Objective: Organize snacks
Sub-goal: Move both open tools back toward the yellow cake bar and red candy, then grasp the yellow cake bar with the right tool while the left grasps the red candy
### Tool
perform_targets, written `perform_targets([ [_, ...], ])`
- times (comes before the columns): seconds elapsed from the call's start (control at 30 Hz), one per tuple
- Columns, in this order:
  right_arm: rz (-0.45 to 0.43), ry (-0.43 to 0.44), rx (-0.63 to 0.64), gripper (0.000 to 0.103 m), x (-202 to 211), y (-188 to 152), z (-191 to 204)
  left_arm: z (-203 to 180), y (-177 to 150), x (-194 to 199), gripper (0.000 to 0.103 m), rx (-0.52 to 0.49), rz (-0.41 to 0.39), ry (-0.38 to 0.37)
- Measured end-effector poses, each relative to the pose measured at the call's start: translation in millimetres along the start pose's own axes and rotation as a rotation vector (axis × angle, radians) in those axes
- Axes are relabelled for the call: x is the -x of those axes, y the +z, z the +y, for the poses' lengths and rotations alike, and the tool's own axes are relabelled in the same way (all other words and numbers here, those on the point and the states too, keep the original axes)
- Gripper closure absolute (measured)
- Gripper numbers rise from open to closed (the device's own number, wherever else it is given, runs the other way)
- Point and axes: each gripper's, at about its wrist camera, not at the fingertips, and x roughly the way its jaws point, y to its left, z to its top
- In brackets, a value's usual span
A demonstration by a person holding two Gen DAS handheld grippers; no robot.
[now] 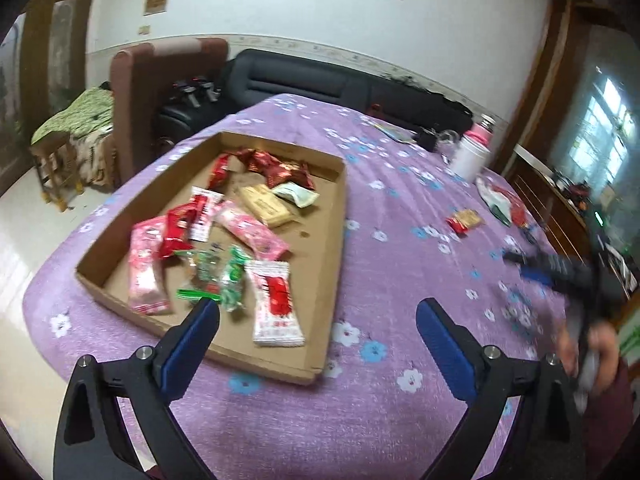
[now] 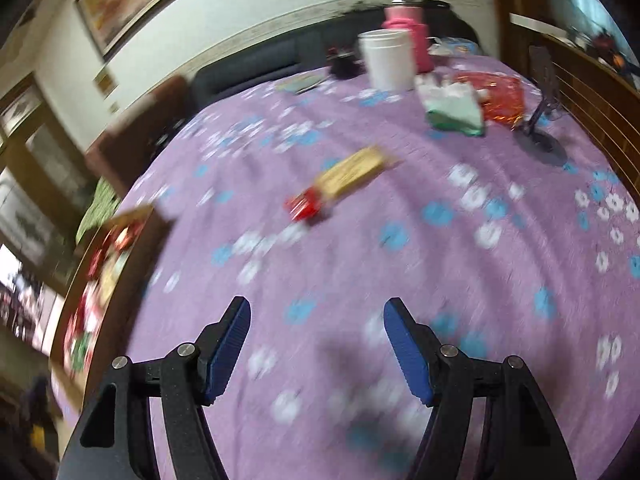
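Cardboard tray point(image 1: 332, 216): centre-left of the left wrist view, on the purple floral cloth point(image 1: 400, 208); holds a loose heap of wrapped snacks, red, pink, white, green and beige.
Loose snack point(image 2: 344, 182): red and beige packet, flat on the cloth at centre of the right wrist view; long axis runs lower left to upper right, red end lower left.
White jar point(image 2: 388, 60): upright, top centre, contents hidden.
Left gripper point(image 1: 318, 320): jaws wide apart, nothing between them, over the tray's near corner.
Right gripper point(image 2: 316, 344): jaws parted, empty, above bare cloth.

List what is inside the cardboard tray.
The cardboard tray holds loose wrapped snacks: pink packets, red packets, a beige bar, green-wrapped candies and a white-and-red packet. They overlap, so anything beneath them stays hidden.
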Motion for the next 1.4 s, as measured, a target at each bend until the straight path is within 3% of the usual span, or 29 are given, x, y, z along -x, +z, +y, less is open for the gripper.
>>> perform_targets([
  [0.1,0.032,0.025,-0.080,0.030,-25.1,32.4,-14.8,-3.4,-1.5,1.3,0.004,-0.041,-0.003,-0.026],
  [0.23,0.090,0.076,-0.212,0.030,-64.3,68.1,-30.3,-3.6,-1.5,9.3,0.004,-0.073,-0.046,0.013],
  [0.47,0.101,-0.088,-0.233,0.033,-108.3,107.1,-20.3,0.9,4.6,7.5,0.004,-0.105,-0.042,0.023],
  [0.5,0.099,-0.130,-0.213,0.040,-111.7,110.0,-16.5,-0.4,5.8,6.3,0.004,-0.111,-0.039,0.026],
  [0.53,0.098,-0.176,-0.186,0.061,-114.8,111.5,-11.7,-1.0,7.1,5.3,0.004,-0.116,-0.037,0.027],
  [0.67,0.077,-0.196,-0.126,0.080,-112.4,109.0,-8.3,-4.7,10.5,0.4,0.004,-0.132,-0.033,-0.021],
  [0.7,0.077,-0.200,-0.112,0.095,-108.1,106.3,-10.6,-5.6,11.3,-1.5,0.004,-0.135,-0.027,-0.040],
  [0.73,0.083,-0.206,-0.101,0.096,-103.1,103.0,-13.3,-7.0,12.2,-3.7,0.004,-0.136,-0.018,-0.061],
  [0.9,0.082,-0.253,-0.060,0.095,-78.1,79.8,-38.5,-31.0,23.3,-18.0,0.004,-0.171,0.019,-0.108],
  [0.97,0.058,-0.133,-0.108,0.092,-74.6,81.7,-45.4,-44.0,27.6,-26.0,0.004,-0.184,0.030,-0.107],
  [1.0,0.074,-0.095,-0.145,0.082,-77.3,84.3,-47.9,-52.6,30.6,-29.8,0.004,-0.184,0.034,-0.110],
  [1.03,0.086,-0.075,-0.168,0.064,-83.1,88.2,-46.2,-58.1,31.7,-32.2,0.004,-0.183,0.037,-0.116],
  [1.1,0.090,-0.053,-0.172,0.042,-93.1,96.9,-40.1,-69.2,31.9,-35.0,0.004,-0.183,0.043,-0.125],
  [1.23,0.116,-0.139,-0.105,0.041,-122.5,116.0,-10.5,-84.3,29.3,-38.3,0.004,-0.213,0.058,-0.095],
  [1.3,0.122,-0.260,0.008,0.043,-132.8,114.0,8.6,-87.5,30.0,-41.2,0.004,-0.222,0.068,-0.081],
  [1.33,0.106,-0.313,0.076,0.055,-134.3,109.3,21.0,-88.2,31.7,-43.1,0.004,-0.223,0.072,-0.076],
  [1.4,0.110,-0.325,0.146,0.068,-130.3,101.1,33.2,-88.8,37.5,-48.2,0.004,-0.221,0.075,-0.074],
])
